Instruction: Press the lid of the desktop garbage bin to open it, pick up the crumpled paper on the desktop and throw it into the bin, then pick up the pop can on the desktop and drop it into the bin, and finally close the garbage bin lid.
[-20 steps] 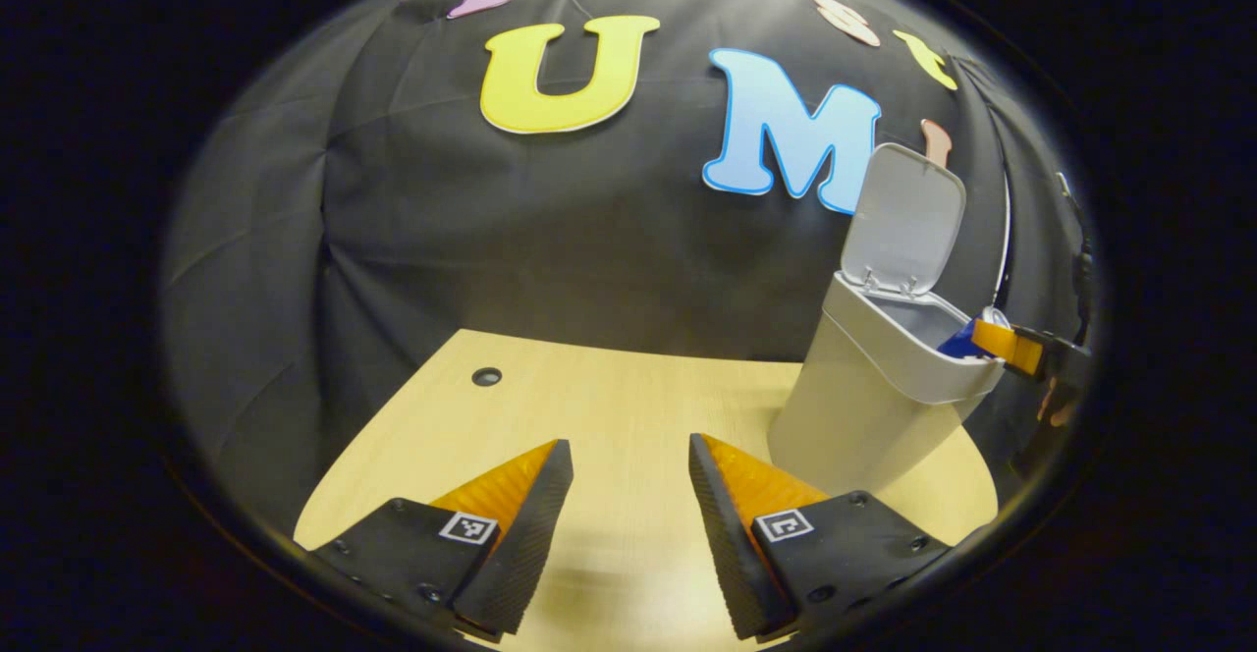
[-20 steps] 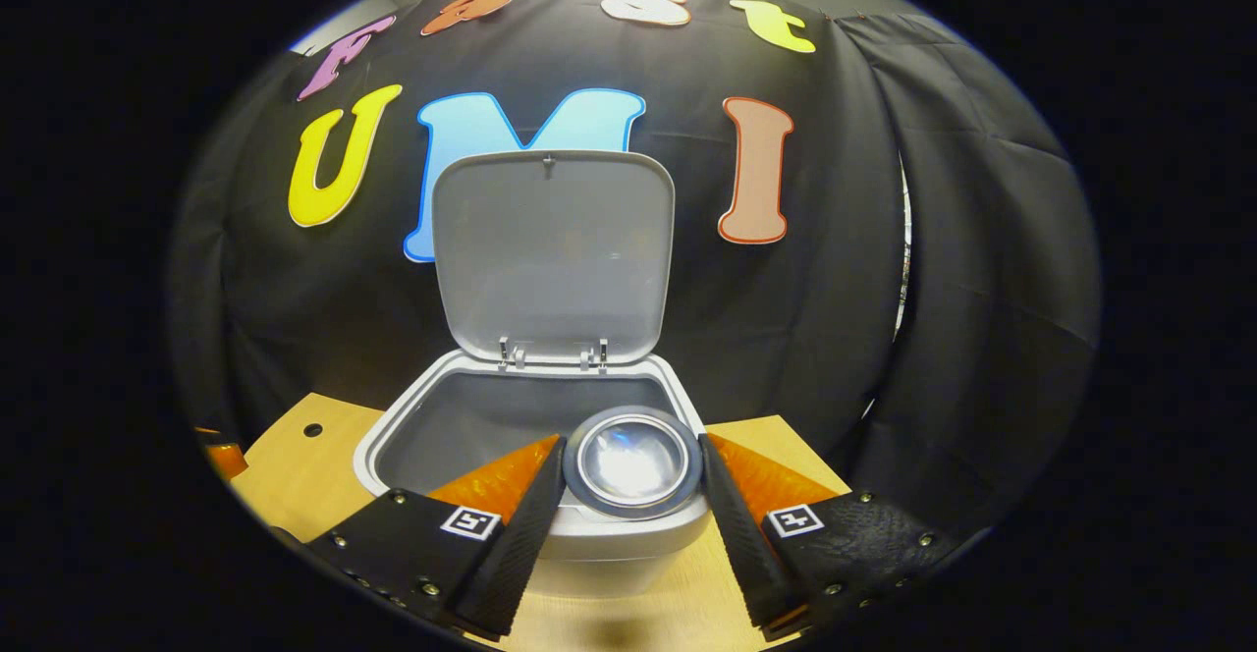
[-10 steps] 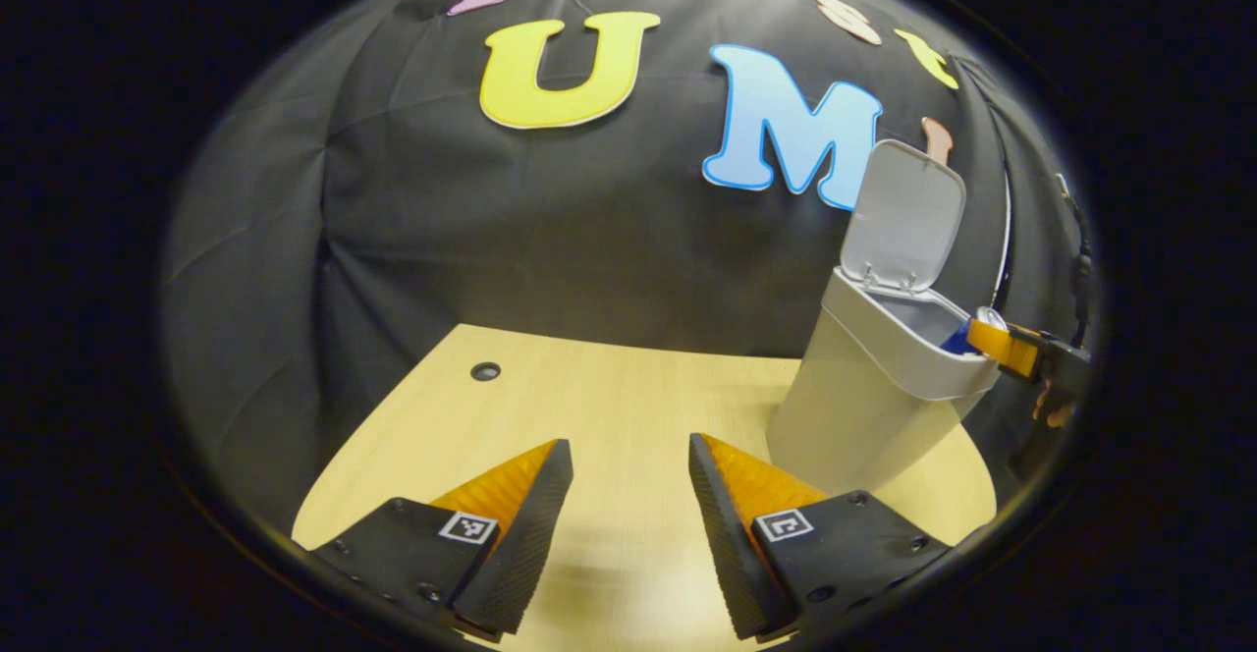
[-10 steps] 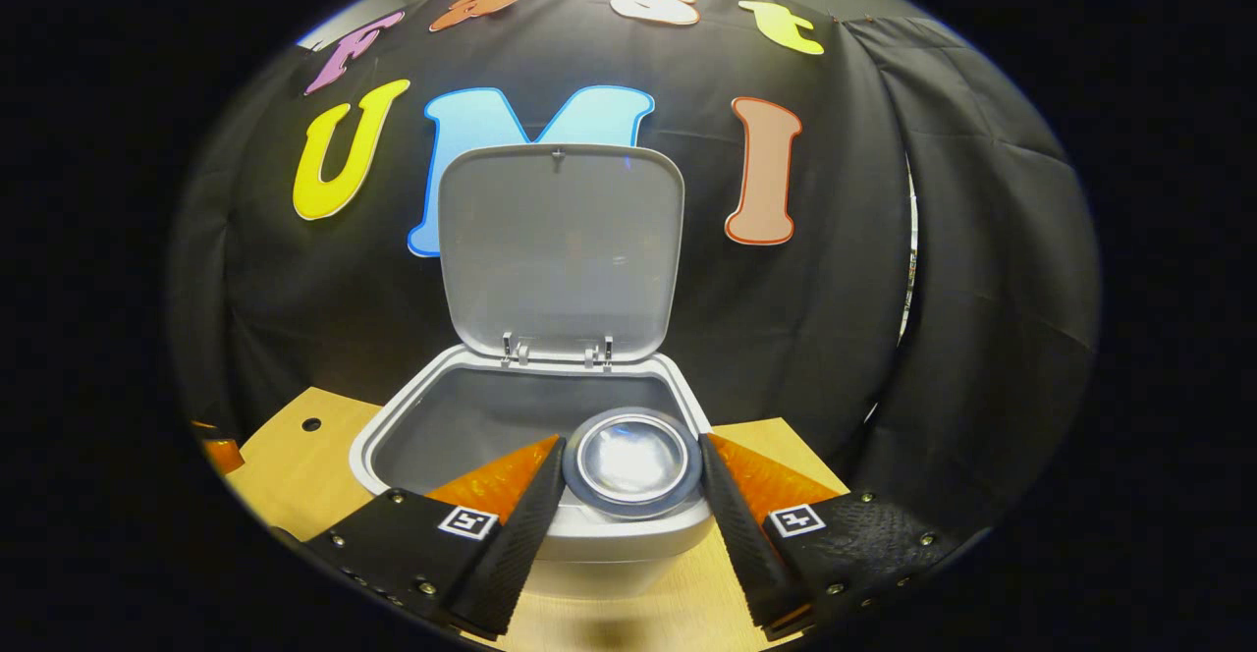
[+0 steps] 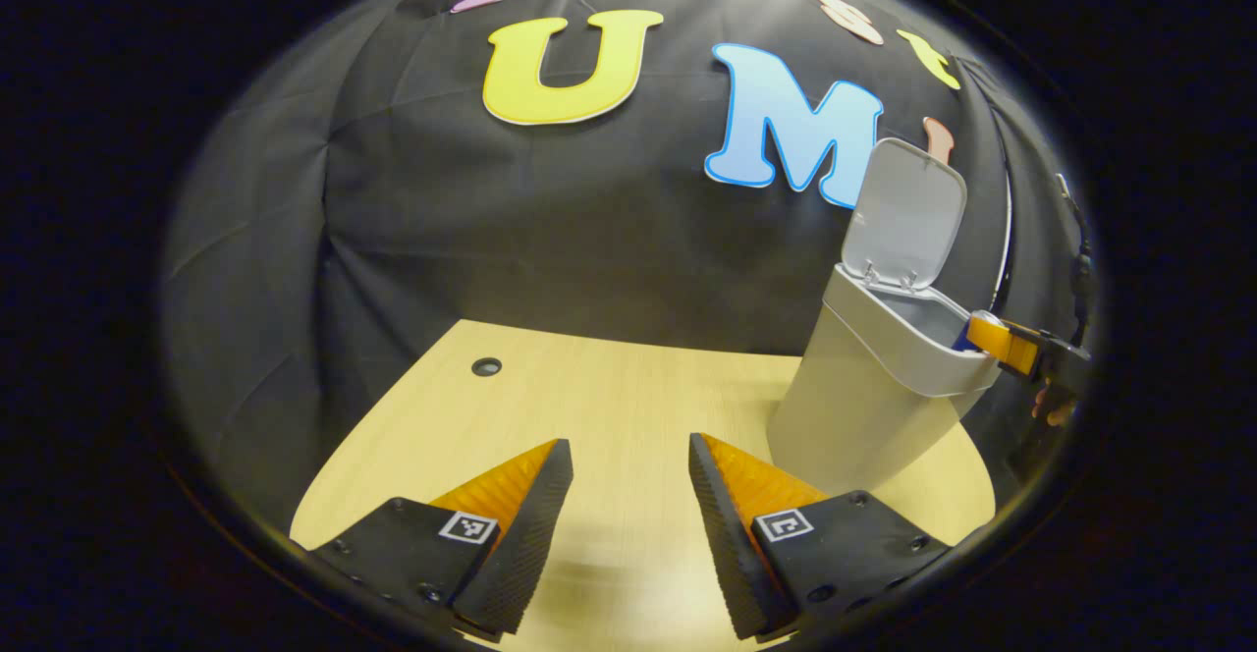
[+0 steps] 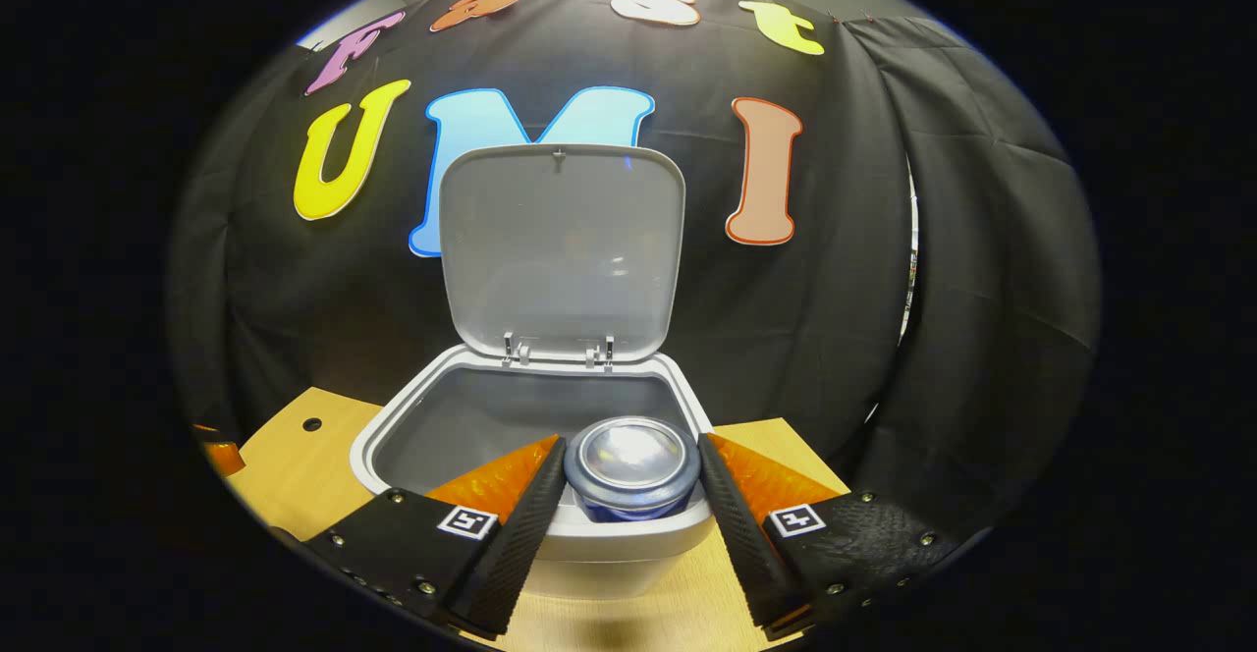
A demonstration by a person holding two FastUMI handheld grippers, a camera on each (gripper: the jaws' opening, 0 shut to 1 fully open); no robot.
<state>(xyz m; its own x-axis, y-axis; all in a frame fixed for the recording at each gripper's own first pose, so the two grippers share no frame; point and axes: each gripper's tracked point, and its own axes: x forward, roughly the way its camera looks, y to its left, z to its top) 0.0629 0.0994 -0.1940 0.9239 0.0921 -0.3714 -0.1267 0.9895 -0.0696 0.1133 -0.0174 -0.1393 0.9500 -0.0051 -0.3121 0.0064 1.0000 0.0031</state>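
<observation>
The grey desktop bin [image 6: 628, 539] stands with its lid [image 6: 560, 249] swung up against the booth wall. My right gripper [image 6: 630, 446] hovers over the bin's near rim, shut on the blue pop can [image 6: 633, 470]. The can's silver end faces the camera and its blue side shows underneath. In the left gripper view the bin [image 5: 864, 407] stands at the right with its lid [image 5: 903, 215] up, and the right gripper [image 5: 1002, 348] holds the can [image 5: 960, 338] at the rim. My left gripper [image 5: 628, 456] is open above the desk, nothing between its fingers.
The light wooden desk [image 5: 609, 407] has a round cable hole [image 5: 485, 366] near its back left. Black cloth closes off the back and sides. A bit of the left gripper [image 6: 221, 456] shows at the desk's left edge in the right gripper view.
The can has tipped downward between the right gripper's fingers, so its blue side now shows. The left gripper has stayed almost still.
</observation>
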